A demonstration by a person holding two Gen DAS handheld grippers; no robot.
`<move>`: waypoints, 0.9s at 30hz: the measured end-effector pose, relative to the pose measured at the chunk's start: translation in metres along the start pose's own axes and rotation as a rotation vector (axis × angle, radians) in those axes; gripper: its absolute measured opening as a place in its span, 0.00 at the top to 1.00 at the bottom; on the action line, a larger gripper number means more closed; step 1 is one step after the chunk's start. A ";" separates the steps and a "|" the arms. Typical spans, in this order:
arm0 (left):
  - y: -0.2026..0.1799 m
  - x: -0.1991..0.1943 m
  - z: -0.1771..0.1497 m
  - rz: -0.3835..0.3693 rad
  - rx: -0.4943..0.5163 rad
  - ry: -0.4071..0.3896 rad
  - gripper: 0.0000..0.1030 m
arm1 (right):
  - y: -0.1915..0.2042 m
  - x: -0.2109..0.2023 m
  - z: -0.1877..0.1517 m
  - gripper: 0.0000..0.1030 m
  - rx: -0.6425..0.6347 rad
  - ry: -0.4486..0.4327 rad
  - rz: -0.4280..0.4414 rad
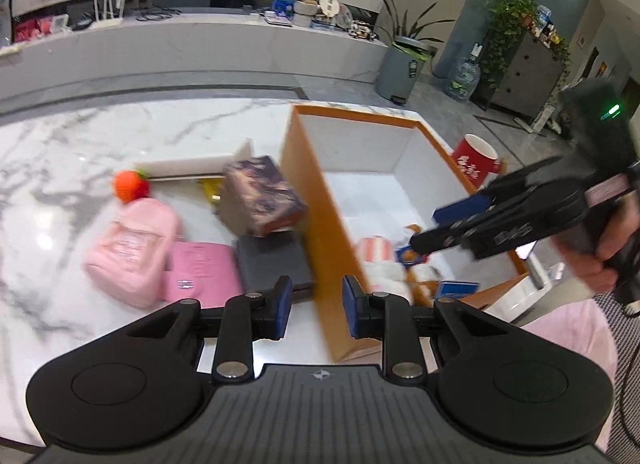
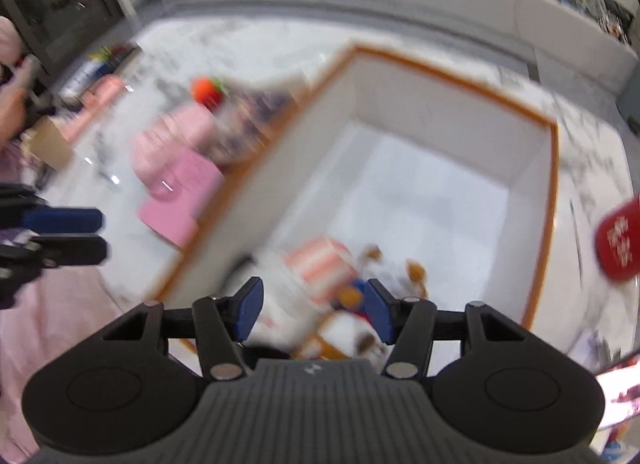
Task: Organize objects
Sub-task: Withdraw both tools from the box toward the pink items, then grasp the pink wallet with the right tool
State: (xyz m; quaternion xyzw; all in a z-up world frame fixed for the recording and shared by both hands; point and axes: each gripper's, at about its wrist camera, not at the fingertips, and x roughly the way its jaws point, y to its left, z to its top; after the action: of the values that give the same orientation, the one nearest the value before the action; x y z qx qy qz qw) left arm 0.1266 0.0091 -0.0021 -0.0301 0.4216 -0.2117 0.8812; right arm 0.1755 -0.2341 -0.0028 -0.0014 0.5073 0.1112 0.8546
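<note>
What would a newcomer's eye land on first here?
The big orange-rimmed white box on the marble table, with a striped popcorn tub and plush toys at its near end. Left of it sit a pink jug and an orange strawberry toy.

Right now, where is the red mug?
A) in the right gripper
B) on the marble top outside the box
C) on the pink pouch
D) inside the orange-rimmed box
B: the red mug stands on the marble top just outside the far right wall of the orange-rimmed box.
</note>
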 end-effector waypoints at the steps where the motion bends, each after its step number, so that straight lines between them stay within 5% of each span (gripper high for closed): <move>1: 0.005 -0.004 0.001 0.012 0.001 0.000 0.69 | 0.006 -0.005 0.005 0.43 -0.009 -0.022 0.016; 12: 0.065 -0.010 -0.006 0.141 -0.012 0.030 0.66 | 0.104 0.022 0.046 0.44 -0.168 -0.045 0.154; 27: 0.140 0.027 -0.021 0.230 -0.063 0.105 0.66 | 0.171 0.161 0.082 0.31 -0.125 0.128 0.002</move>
State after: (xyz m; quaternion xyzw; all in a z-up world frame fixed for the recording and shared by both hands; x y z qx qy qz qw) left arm 0.1742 0.1287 -0.0678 0.0020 0.4741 -0.0970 0.8751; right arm 0.2879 -0.0277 -0.0842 -0.0614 0.5531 0.1431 0.8184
